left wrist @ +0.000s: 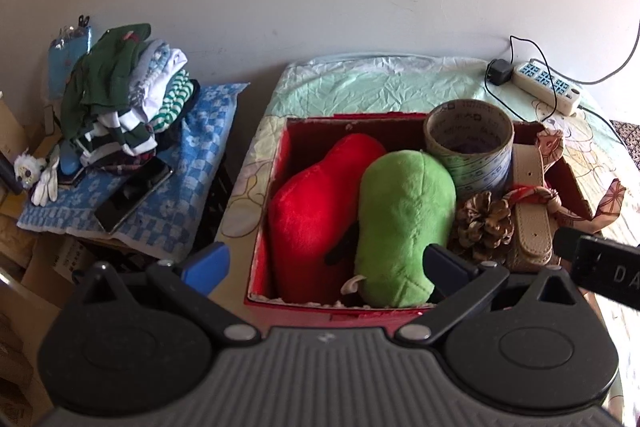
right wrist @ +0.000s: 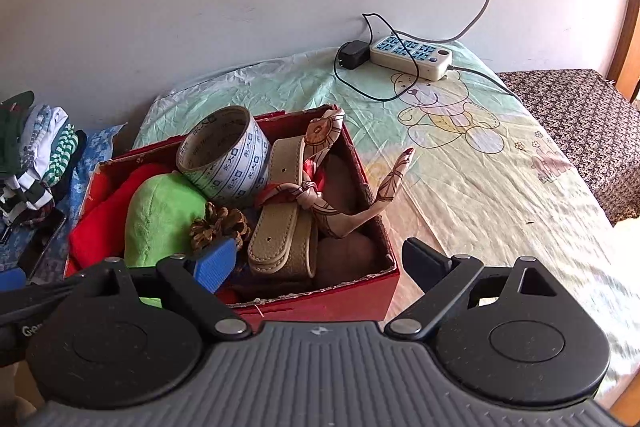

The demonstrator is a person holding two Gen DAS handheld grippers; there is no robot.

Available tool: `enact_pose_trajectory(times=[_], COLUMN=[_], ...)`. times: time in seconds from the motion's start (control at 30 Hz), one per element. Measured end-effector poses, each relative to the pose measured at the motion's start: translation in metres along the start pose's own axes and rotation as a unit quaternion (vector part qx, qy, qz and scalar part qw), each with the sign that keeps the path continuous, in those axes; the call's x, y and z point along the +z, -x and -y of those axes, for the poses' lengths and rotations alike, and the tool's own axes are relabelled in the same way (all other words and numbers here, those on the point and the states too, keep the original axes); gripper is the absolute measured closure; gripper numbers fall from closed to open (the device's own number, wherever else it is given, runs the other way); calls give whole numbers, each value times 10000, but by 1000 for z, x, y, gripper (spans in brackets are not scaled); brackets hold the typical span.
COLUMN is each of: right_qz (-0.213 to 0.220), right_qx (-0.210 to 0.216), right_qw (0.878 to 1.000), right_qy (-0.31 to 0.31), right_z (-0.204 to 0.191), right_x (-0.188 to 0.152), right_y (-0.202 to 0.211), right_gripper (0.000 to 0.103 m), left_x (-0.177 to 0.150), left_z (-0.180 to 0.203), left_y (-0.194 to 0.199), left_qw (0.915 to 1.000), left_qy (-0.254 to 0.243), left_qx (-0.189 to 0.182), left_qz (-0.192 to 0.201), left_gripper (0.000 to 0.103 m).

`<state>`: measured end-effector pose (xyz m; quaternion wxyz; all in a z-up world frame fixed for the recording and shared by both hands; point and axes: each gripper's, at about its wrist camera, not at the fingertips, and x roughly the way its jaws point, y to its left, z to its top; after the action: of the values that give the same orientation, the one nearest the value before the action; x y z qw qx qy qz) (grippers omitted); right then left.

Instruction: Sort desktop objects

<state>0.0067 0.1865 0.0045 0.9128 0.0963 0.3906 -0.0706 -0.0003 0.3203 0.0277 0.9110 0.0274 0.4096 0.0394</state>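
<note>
A red cardboard box (left wrist: 262,227) (right wrist: 320,303) sits on the pale sheet. It holds a red plush (left wrist: 316,203) (right wrist: 100,227), a green plush (left wrist: 404,219) (right wrist: 160,215), a roll of printed tape (left wrist: 468,143) (right wrist: 228,155), a pine cone (left wrist: 484,223) (right wrist: 216,223), a beige belt (left wrist: 528,227) (right wrist: 280,239) and a patterned scarf (left wrist: 536,195) (right wrist: 332,211) knotted round it. My left gripper (left wrist: 326,263) hangs open over the box's near left part, above the plushes. Over the near right corner my right gripper (right wrist: 320,263) stands wide open, holding nothing.
A white power strip (left wrist: 548,87) (right wrist: 412,57) with a black adapter and cables lies at the back by the wall. Left of the bed, folded clothes (left wrist: 120,99) and a phone (left wrist: 132,195) rest on a blue checked cloth. A brown patterned cover (right wrist: 580,115) borders the right.
</note>
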Motion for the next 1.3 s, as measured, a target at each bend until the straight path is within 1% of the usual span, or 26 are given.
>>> enact_pose_trajectory(times=[0.1,0.33,0.4,0.47,0.67,0.8,0.93,1.03,1.1,1.23,1.3], right_qz=[-30,-69,-76,-44,-90,-135,-98,-68,-124,-286,-348], right_qx=[67,50,78,87,117,147,118,144,214,357,316], right_qw=[9999,9986,9979,9974,9969,9967,9953,9958,9965,9973,9973], right_qy=[106,521,632,713,777,786,956,900,804,571,561], right_z=[-3,-16,-20,-23,-24,-25,-30,-30,-28,-25,-25], right_x=[6,22,25,27,28,28,30,34,36,36,34], right_y=[-4,-12,-13,-14,-17,-19,-17,-15,-16,-16,-16], right_gripper=[11,11,11,11,11,11,11,11,11,11,11], left_x=[4,9,10,11,10,13,21,25,25,22,20], left_z=[-4,-12,-13,-13,-13,-17,-21,-19,-19,-20,-20], left_y=[-4,-7,-8,-9,-15,-16,-11,-6,-5,-8,-10], left_qw=[9999,9994,9990,9989,9986,9987,9991,9988,9988,9996,9996], left_qy=[88,346,431,459,514,441,294,112,111,194,252], left_qx=[-37,78,-41,-49,32,256,164,221,202,52,9], left_qz=[-49,-41,-49,-54,-108,85,273,413,421,189,92], left_gripper=[1,1,1,1,1,1,1,0,0,1,1])
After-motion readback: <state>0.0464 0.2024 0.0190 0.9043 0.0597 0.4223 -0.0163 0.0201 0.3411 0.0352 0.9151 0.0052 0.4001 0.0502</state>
